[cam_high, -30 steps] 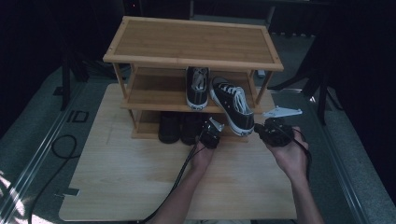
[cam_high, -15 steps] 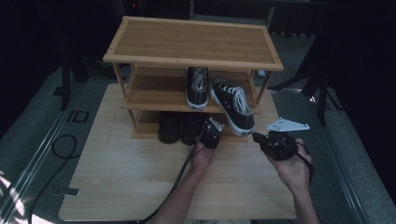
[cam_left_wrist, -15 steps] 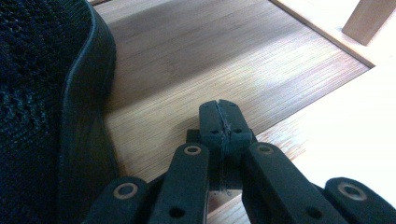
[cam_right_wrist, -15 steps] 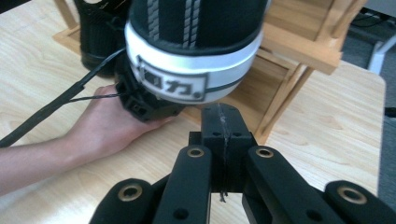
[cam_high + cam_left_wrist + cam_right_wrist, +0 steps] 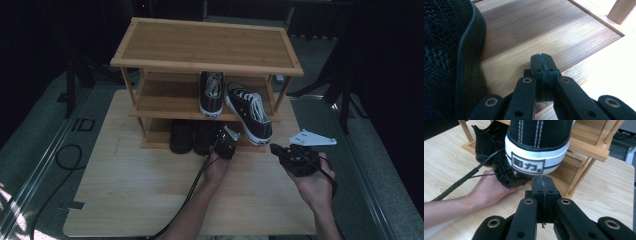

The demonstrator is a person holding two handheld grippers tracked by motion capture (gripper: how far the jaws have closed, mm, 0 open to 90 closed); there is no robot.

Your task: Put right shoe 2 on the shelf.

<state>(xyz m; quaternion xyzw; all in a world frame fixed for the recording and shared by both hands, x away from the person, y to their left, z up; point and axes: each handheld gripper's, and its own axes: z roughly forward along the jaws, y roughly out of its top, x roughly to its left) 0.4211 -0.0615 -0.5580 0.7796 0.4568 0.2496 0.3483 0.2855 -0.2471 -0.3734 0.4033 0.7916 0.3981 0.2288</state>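
Looking down from the high view, a person knelt before a three-tier bamboo shoe rack (image 5: 206,45) on a wooden tabletop (image 5: 125,190). The right tool (image 5: 276,149), jaws pressed together and empty, pointed at the heel of a black-and-white sneaker (image 5: 249,114) that lay angled on the middle shelf, its heel jutting over the edge, probably awaiting straightening beside its mate (image 5: 211,92). The left tool (image 5: 223,142), also closed on nothing, rested low at the bottom shelf beside a black shoe (image 5: 446,55), likely waiting its turn.
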